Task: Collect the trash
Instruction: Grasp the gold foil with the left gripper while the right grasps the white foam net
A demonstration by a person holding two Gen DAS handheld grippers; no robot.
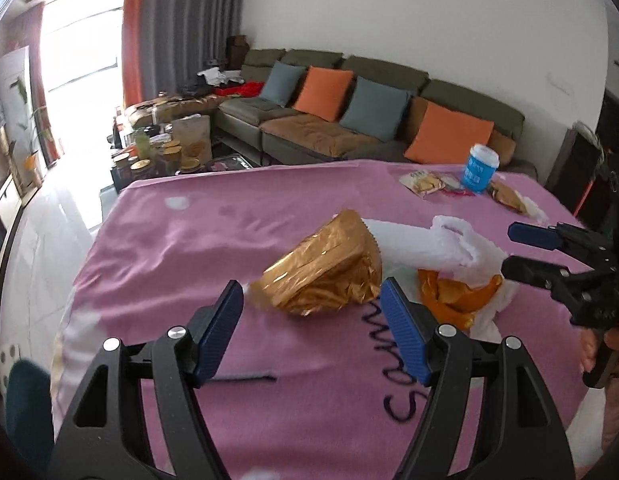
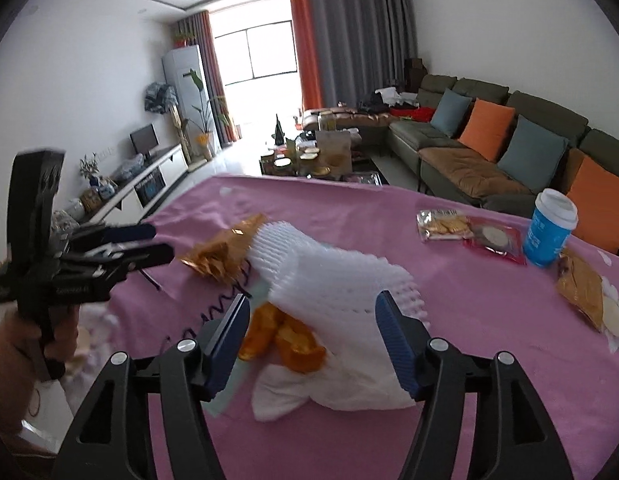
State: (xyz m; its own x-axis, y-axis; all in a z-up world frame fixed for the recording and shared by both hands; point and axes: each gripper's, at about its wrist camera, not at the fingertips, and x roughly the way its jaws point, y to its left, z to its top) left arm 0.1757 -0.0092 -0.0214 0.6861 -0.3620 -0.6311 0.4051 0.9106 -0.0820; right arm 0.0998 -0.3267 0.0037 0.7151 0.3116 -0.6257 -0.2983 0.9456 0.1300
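A crumpled gold foil wrapper (image 1: pixel 325 268) lies on the pink tablecloth (image 1: pixel 189 248), just beyond my open, empty left gripper (image 1: pixel 311 300). To its right lie white foam netting (image 1: pixel 441 246), orange peel pieces (image 1: pixel 453 292) and a white tissue (image 1: pixel 497 312). My right gripper (image 2: pixel 311 312) is open and empty, its fingers either side of the netting (image 2: pixel 333 276), peel (image 2: pixel 297 344) and tissue (image 2: pixel 349 380). The gold wrapper (image 2: pixel 225 250) shows beyond. Each gripper appears in the other's view: the right one (image 1: pixel 509 250), the left one (image 2: pixel 163 244).
At the table's far right stand a blue cup (image 2: pixel 549 228), a cracker packet (image 2: pixel 443 226), a red packet (image 2: pixel 495 240) and a gold snack wrapper (image 2: pixel 581 288). A sofa (image 1: pixel 349 120) and a cluttered coffee table (image 1: pixel 169 148) stand beyond the table.
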